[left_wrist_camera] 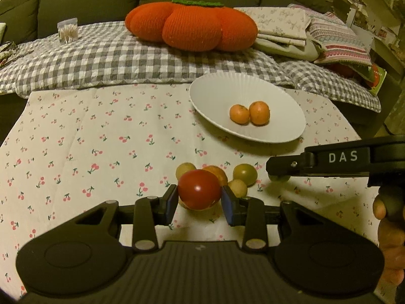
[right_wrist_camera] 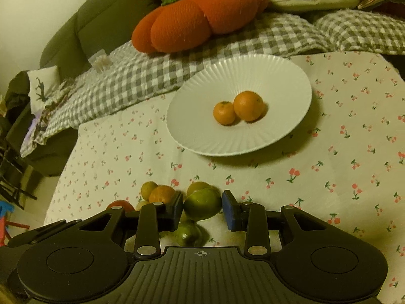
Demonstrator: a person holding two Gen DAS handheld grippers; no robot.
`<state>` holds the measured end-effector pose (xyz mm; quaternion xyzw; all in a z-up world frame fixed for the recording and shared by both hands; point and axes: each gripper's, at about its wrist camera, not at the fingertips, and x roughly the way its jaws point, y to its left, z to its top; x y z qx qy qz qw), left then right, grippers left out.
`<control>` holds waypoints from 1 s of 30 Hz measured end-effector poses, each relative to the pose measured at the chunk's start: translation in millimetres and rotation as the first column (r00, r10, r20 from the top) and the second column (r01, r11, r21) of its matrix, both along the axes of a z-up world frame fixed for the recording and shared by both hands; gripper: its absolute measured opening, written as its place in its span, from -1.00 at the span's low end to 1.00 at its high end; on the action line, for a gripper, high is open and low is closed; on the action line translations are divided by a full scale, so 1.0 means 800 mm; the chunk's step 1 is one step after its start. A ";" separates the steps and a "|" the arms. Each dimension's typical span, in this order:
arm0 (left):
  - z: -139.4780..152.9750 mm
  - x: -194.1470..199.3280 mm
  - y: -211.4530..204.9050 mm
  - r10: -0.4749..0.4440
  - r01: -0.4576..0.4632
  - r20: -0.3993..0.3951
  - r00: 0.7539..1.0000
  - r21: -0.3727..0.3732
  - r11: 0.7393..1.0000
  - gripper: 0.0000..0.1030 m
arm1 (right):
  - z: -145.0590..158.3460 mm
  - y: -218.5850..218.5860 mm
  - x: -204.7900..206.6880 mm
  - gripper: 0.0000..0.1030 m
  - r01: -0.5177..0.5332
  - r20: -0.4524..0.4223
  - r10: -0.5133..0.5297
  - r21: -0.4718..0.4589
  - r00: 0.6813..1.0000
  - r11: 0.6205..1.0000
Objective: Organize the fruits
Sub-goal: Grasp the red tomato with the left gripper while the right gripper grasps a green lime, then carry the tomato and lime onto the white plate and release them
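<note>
Left gripper (left_wrist_camera: 200, 197) clamps a red tomato (left_wrist_camera: 199, 189) above the fruit pile; right gripper (right_wrist_camera: 202, 206) grips a green lime (right_wrist_camera: 202, 204). Two mandarins (right_wrist_camera: 238, 110) sit in the white plate (right_wrist_camera: 291, 76).

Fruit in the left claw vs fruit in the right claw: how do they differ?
The red tomato in the left claw is red and glossy. The green fruit in the right claw is green and duller. Both are small, round, and clamped between blue pads above the cherry-print cloth.
</note>
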<state>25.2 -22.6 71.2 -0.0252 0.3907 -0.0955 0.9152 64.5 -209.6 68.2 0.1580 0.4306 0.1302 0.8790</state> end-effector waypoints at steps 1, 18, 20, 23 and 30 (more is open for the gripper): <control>0.001 -0.001 -0.001 -0.002 0.002 0.005 1.000 -0.001 1.000 -0.32 | 0.002 -0.001 -0.001 -0.36 0.001 0.004 -0.001 0.001 1.000 1.000; 0.022 0.017 -0.005 -0.030 0.035 0.118 0.993 -0.037 0.999 -0.32 | 0.023 -0.034 0.001 -0.36 0.063 0.056 -0.065 0.027 0.996 0.998; 0.023 0.021 -0.008 -0.034 0.039 0.132 0.991 -0.039 0.998 -0.32 | 0.025 -0.040 0.002 -0.36 0.076 0.062 -0.078 0.033 0.995 0.997; 0.024 0.031 -0.014 -0.050 0.057 0.155 0.987 -0.040 0.998 -0.32 | 0.028 -0.050 0.005 -0.36 0.097 0.071 -0.100 0.044 0.993 0.994; 0.019 0.055 -0.029 -0.111 0.123 0.187 0.976 -0.057 0.991 -0.32 | 0.031 -0.069 0.018 -0.36 0.147 0.084 -0.151 0.049 0.985 0.988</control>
